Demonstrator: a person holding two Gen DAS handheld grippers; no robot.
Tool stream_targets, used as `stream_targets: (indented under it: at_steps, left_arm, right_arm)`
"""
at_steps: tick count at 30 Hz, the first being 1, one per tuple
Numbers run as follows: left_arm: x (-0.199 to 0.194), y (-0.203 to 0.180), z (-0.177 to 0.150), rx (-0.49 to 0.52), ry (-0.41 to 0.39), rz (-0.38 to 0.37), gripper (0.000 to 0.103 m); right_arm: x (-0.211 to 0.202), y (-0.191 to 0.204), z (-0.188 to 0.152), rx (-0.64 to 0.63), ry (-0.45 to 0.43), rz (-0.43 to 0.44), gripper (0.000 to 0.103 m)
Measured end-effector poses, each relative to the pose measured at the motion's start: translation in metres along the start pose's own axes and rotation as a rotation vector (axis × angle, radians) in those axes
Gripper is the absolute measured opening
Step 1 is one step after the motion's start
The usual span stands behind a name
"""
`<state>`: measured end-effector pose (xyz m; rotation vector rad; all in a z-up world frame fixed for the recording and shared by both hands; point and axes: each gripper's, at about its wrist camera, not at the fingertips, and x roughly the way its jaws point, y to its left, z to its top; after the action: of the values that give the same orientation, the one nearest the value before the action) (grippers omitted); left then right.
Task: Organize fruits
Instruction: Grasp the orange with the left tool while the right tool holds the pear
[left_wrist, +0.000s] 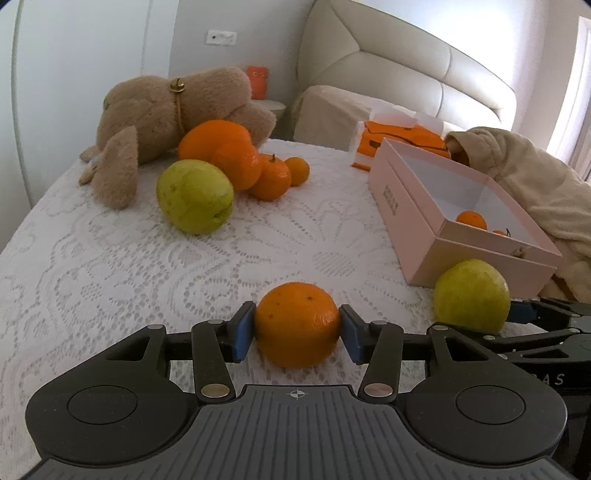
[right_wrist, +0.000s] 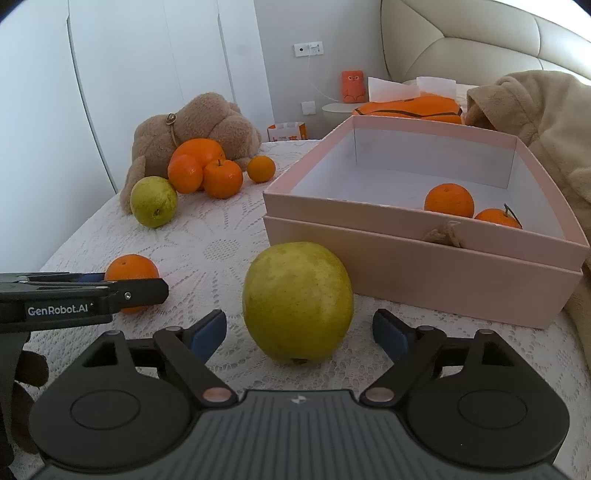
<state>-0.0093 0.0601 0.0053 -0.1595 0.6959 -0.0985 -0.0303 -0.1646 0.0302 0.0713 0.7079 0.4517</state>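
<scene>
Our left tool (left_wrist: 297, 330) pinches an orange (left_wrist: 297, 325); our right tool (right_wrist: 299, 332) sits spread around a pear (right_wrist: 297, 301).

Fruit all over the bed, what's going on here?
Someone with two handheld grippers is sorting fruit into the pink box, which already holds two mandarins. The left gripper is shut on an orange resting on the lace cover. The right gripper is open around a green pear, not touching it. Another pear and four oranges wait beside the plush toy.
</scene>
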Motion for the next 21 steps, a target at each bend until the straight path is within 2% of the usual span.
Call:
stream_targets:
  at_steps: [6, 15, 21]
  left_arm:
    - [0.002, -0.01, -0.002, 0.086, -0.007, 0.026, 0.053]
    - [-0.015, 0.001, -0.006, 0.027, 0.03, -0.043, 0.052]
    - [-0.022, 0.0, -0.012, 0.041, 0.03, -0.047, 0.052]
  right_arm:
    - [0.001, 0.001, 0.001, -0.009, 0.009, -0.004, 0.087]
    - [-0.005, 0.004, 0.001, 0.02, 0.035, -0.049, 0.087]
    - [-0.003, 0.01, 0.004, 0.002, 0.052, -0.087, 0.087]
